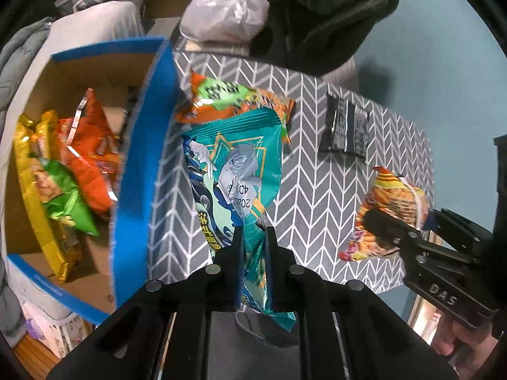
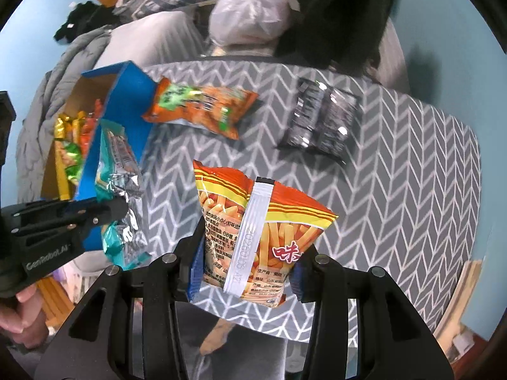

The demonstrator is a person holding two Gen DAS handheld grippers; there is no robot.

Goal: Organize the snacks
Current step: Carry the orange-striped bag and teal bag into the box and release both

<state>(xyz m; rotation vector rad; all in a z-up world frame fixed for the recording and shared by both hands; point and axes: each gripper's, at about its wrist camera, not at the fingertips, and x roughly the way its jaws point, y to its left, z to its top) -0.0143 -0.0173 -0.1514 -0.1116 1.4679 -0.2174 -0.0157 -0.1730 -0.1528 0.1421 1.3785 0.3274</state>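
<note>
My left gripper (image 1: 255, 237) is shut on a teal snack bag (image 1: 234, 171) and holds it above the table, next to the blue cardboard box (image 1: 142, 164). My right gripper (image 2: 250, 250) is shut on an orange fries bag (image 2: 253, 221), lifted over the table's near edge. That bag also shows in the left wrist view (image 1: 389, 209), and the teal bag in the right wrist view (image 2: 122, 190). An orange-green bag (image 2: 202, 107) and a black bag (image 2: 320, 120) lie on the table. The box holds several snack bags (image 1: 63, 174).
The table has a grey chevron cloth (image 2: 412, 190). A white plastic bag (image 2: 250, 15) and dark clothing (image 1: 332, 15) sit behind it. Grey bedding (image 2: 63, 69) lies left of the box. The wall is blue.
</note>
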